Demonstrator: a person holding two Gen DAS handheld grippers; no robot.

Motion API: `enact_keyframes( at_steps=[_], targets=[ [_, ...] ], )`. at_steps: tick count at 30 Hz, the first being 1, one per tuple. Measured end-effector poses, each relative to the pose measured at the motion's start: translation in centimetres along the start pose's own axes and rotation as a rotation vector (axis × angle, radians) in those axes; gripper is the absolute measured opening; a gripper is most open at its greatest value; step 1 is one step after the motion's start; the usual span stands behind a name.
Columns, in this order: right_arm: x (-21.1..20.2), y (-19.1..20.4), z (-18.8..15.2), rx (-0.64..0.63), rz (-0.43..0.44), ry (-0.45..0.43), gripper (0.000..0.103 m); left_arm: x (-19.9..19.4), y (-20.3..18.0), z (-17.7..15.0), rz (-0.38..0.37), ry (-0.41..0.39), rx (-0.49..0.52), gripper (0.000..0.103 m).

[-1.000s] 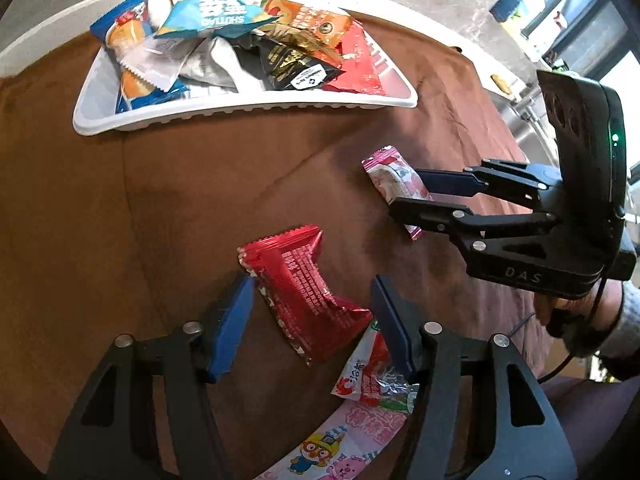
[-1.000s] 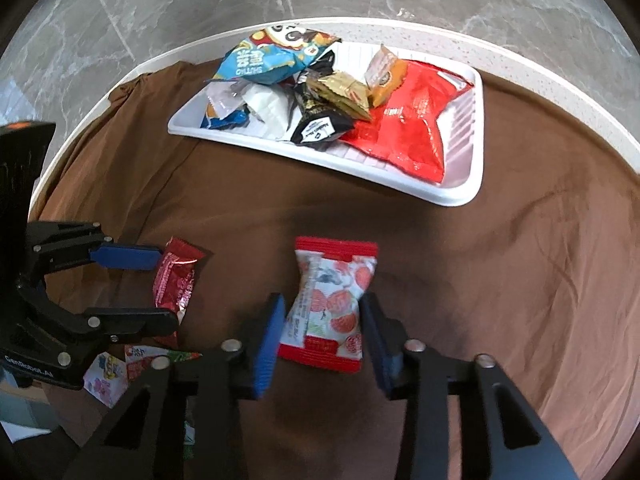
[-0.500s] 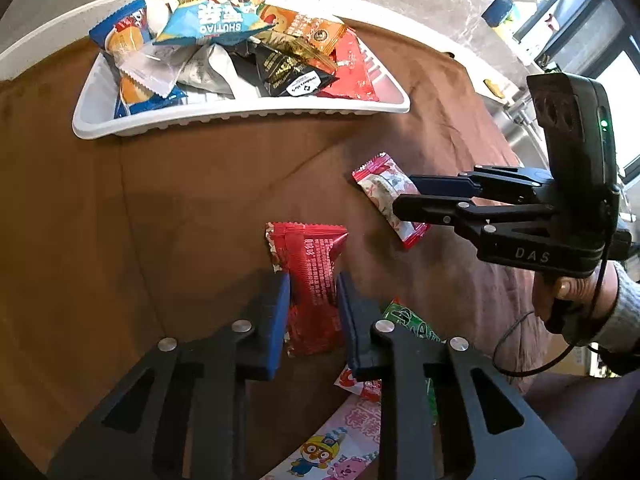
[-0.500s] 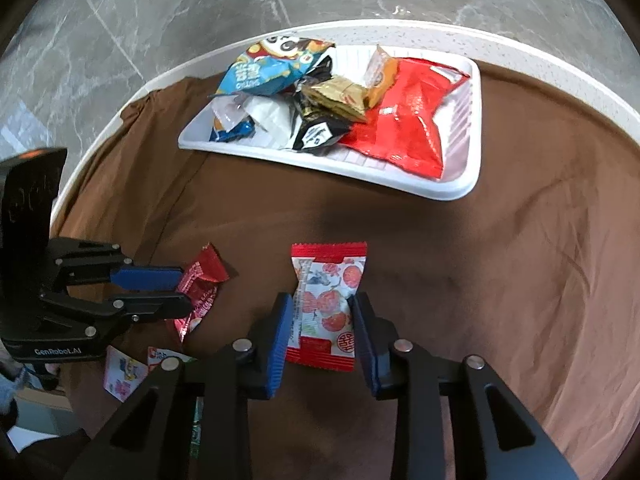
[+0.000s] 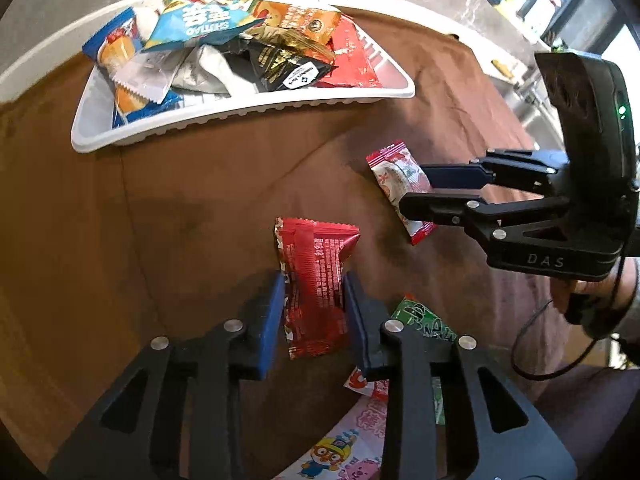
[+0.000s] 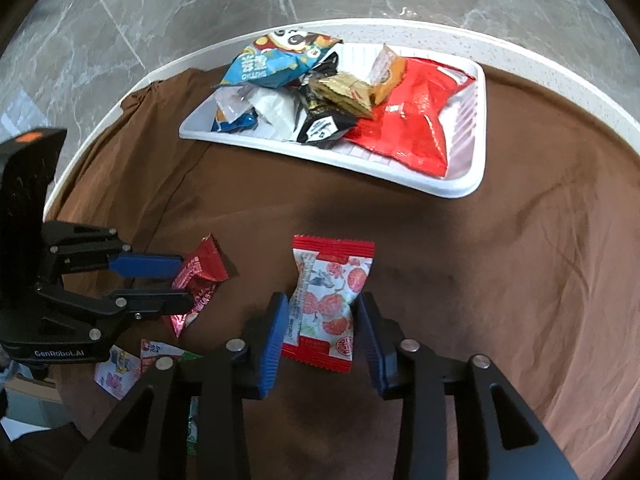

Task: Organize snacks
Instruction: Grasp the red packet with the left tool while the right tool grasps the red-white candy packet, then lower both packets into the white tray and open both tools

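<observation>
Holding one snack in each gripper, most snacks already in the tray.

My left gripper (image 5: 314, 304) jaws, just eased a little, grip the red pack (image 5: 314, 276); my right gripper (image 6: 322, 328) jaws, also just eased, grip the strawberry pack (image 6: 326, 304). The white tray (image 6: 460, 188) sits far on the counter; a few packs (image 5: 420, 322) lie near me.

- We are seeing bare brown cloth (image 6: 500, 280) lying open between the two claws and the white tray (image 6: 478, 152).
- Piled snack packets (image 6: 320, 96) are filling that tray.
- Loose packets (image 5: 420, 320) are crowding the table's near edge.
</observation>
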State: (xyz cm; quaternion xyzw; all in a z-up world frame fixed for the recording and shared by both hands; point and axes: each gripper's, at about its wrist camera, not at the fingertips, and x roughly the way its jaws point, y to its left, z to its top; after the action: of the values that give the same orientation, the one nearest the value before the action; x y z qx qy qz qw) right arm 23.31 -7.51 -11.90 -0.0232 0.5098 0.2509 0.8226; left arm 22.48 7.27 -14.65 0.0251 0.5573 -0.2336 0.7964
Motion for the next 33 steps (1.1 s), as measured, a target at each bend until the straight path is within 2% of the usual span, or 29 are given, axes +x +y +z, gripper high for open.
enact_keyframes(
  at_steps=[5, 9, 13, 18, 21, 33],
  targets=[
    [0.1, 0.6, -0.2, -0.059, -0.044, -0.008, 0.040, 0.3, -1.2, -0.1, 0.063, -0.016, 0.076, 0.029],
    [-0.1, 0.4, -0.3, -0.060, -0.039, -0.018, 0.038, 0.4, -1.8, -0.2, 0.089, -0.019, 0.122, 0.028],
    [-0.4, -1.1, -0.3, 0.028, 0.046, -0.022, 0.033, 0.3, -1.4, -0.2, 0.054, -0.022, 0.100, 0.027],
    [-0.7, -3.2, -0.3, 0.148, 0.143, -0.021, 0.028, -0.2, 0.2, -0.2, -0.041, -0.041, -0.004, 0.023],
    [-0.8, -4.0, -0.5, 0.199, 0.178, -0.018, 0.028, -0.3, 0.7, -0.2, -0.052, -0.045, -0.017, 0.023],
    [-0.9, -3.0, -0.5, 0.171, 0.178, -0.030, 0.027, -0.7, 1.7, -0.2, -0.084, -0.060, -0.057, 0.022]
  ],
)
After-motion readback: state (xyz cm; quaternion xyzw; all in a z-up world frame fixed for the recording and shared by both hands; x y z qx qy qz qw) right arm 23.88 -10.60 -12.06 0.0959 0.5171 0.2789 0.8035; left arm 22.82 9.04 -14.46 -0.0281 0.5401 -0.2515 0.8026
